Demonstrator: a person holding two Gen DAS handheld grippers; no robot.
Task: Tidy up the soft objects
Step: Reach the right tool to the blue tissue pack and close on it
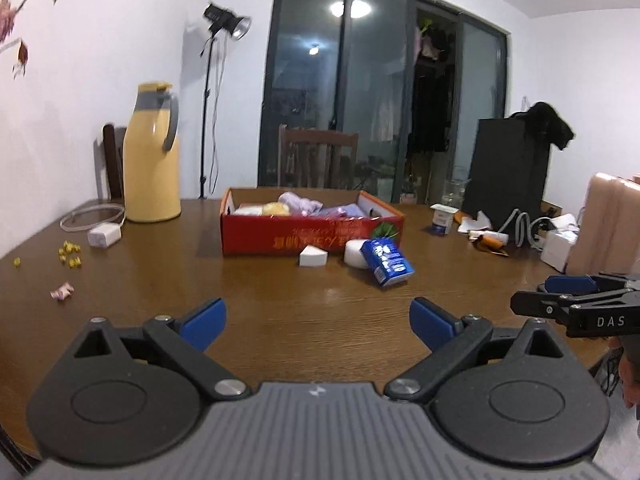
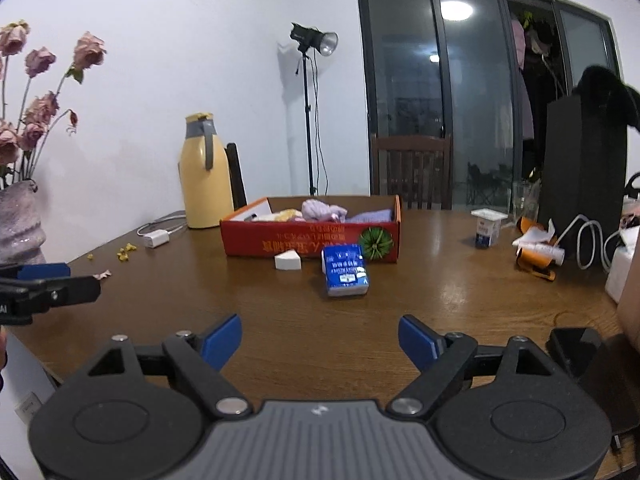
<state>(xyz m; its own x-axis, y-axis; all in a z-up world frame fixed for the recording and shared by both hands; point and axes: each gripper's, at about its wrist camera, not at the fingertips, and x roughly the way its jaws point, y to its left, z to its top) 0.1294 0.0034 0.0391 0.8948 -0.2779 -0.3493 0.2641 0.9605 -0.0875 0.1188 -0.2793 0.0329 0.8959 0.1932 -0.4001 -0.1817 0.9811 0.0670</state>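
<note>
**Soft goods gathered in red box as two grippers hang wide above the table**

A shallow red cardboard box (image 1: 280,236) printed with yellow characters, seen upside down and too blurred to read, and a green round emblem, sits near the middle of a brown wooden table (image 1: 200,280). Inside lie a crumpled lilac cloth (image 1: 300,202), a yellow soft item (image 1: 276,209) and a folded purple cloth (image 2: 370,215). Touching or just in front of the box wall lie a white wedge-shaped sponge (image 1: 313,257), a white rounded sponge (image 1: 355,254) and a blue-and-white soft packet (image 1: 387,263) whose white lettering cannot be read; the packet leans against the rounded sponge.

The left gripper (image 1: 318,322) and the right gripper (image 2: 320,340) hang over the near table edge, blue-padded jaws spread wide, nothing between them. The letters "DAS" show on the right gripper's black arm in the left wrist view.

Bare tabletop lies between the grippers and the box. To the left stand a yellow vacuum jug with a grey handle (image 1: 151,152), a white charger with cable (image 1: 104,235), scattered yellow crumbs (image 1: 70,254) and a vase of dried pink roses (image 2: 20,224). To the right sit a small white carton (image 2: 488,228), an orange-and-white wrapper (image 2: 538,256) and a black cabinet (image 2: 580,160). A studio lamp on a stand (image 2: 312,44) and a wooden chair (image 2: 412,168) stand behind.
</note>
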